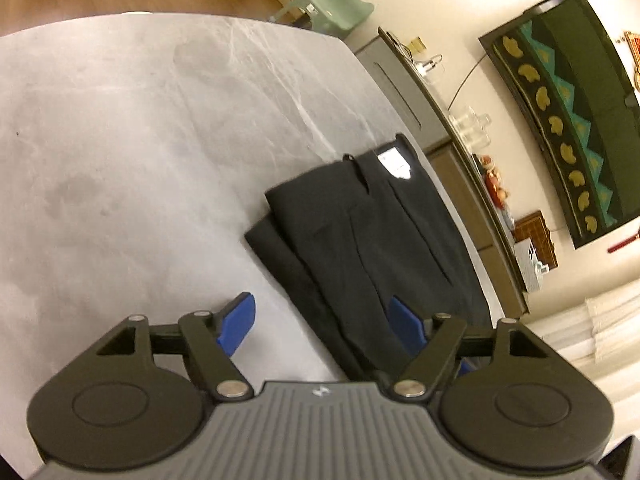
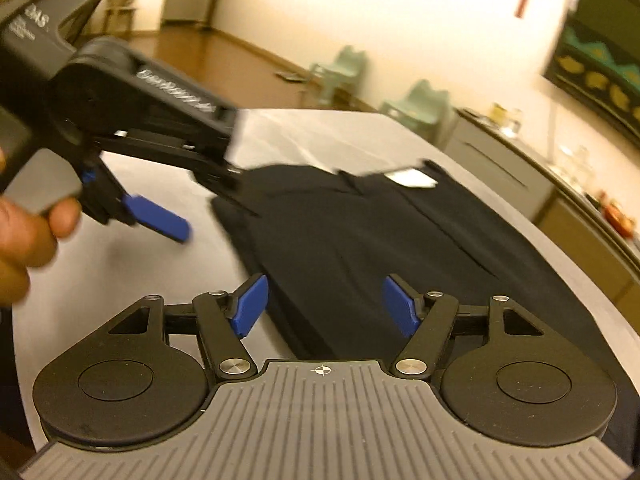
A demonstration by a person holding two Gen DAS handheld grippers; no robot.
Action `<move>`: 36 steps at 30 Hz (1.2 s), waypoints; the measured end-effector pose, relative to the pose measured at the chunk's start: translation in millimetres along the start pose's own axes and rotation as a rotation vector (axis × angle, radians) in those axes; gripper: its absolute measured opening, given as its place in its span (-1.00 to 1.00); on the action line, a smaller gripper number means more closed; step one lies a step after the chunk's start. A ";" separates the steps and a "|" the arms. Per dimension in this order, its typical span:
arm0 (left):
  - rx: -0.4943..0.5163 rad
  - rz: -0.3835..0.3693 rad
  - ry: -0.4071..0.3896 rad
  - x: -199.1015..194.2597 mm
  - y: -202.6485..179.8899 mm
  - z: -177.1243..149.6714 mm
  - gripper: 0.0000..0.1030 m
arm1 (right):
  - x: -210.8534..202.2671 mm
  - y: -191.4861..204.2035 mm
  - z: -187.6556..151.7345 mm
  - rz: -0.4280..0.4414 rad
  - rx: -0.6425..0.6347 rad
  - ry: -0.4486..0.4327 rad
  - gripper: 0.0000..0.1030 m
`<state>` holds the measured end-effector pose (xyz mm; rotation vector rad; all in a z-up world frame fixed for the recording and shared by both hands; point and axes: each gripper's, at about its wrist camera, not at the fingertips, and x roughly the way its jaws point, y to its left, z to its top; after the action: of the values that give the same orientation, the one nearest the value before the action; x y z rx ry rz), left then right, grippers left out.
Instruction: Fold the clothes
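Note:
A pair of black trousers [image 1: 368,240] lies folded lengthwise on the grey marble table [image 1: 140,160], waistband with a white label [image 1: 394,162] at the far end. My left gripper [image 1: 324,324] is open and empty above the near end of the trousers. In the right wrist view the trousers [image 2: 360,232] stretch away from my right gripper [image 2: 324,304], which is open and empty above them. The left gripper's body [image 2: 132,120] shows there at upper left, held by a hand, one blue finger [image 2: 158,216] visible.
The table's right edge [image 1: 452,184] runs close beside the trousers. A grey sideboard [image 1: 404,92] with glassware stands beyond it against the wall. Pale green chairs [image 2: 420,108] stand past the table's far end. Bare tabletop [image 2: 132,264] lies left of the trousers.

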<state>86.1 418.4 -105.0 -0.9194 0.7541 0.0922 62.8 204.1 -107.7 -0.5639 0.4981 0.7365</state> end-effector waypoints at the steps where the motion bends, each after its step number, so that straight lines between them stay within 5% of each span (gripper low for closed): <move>1: -0.002 -0.001 -0.006 1.7 1.1 1.7 0.49 | 7.9 4.8 3.0 0.011 -0.007 0.012 0.19; 3: -0.011 -0.008 -0.013 3.2 5.2 2.8 0.49 | 20.2 9.0 3.5 0.032 -0.009 0.047 -0.05; 7: -0.014 -0.015 -0.021 6.1 7.0 3.3 0.55 | 29.6 9.4 -1.2 0.033 -0.009 0.082 -0.90; 10: -0.005 -0.028 -0.023 7.2 5.9 -0.6 0.65 | 25.0 0.0 0.5 0.024 0.018 0.065 -0.97; 18: -0.012 -0.076 -0.021 30.3 -8.3 0.9 0.68 | 0.6 -22.1 14.0 0.055 0.123 0.028 -0.98; 19: -0.027 -0.074 -0.010 35.2 -8.4 4.8 0.42 | 1.2 -23.5 12.9 0.059 0.128 0.035 -0.98; 20: -0.041 -0.073 0.001 40.2 -8.4 8.7 -0.06 | 2.5 -25.5 11.2 0.066 0.135 0.044 -0.98; 24: -0.061 -0.057 0.031 53.7 -0.8 14.2 -0.56 | 6.7 -42.2 5.5 0.092 0.202 0.071 -0.80; 26: -0.049 -0.050 0.011 50.2 -1.5 12.5 -0.58 | 4.2 -54.6 4.6 0.101 0.253 0.064 -0.20; 33: -0.041 -0.035 -0.060 34.0 -4.2 2.6 -0.70 | 10.7 -92.3 2.3 0.077 0.411 0.058 -0.18; 36: -0.071 -0.046 -0.073 29.5 -1.7 -3.0 -0.43 | 24.2 -101.7 -6.1 0.049 0.457 0.101 -0.18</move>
<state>107.1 408.1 -123.4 -0.9953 0.6646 0.1120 151.8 150.0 -96.4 -0.1614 0.7508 0.6153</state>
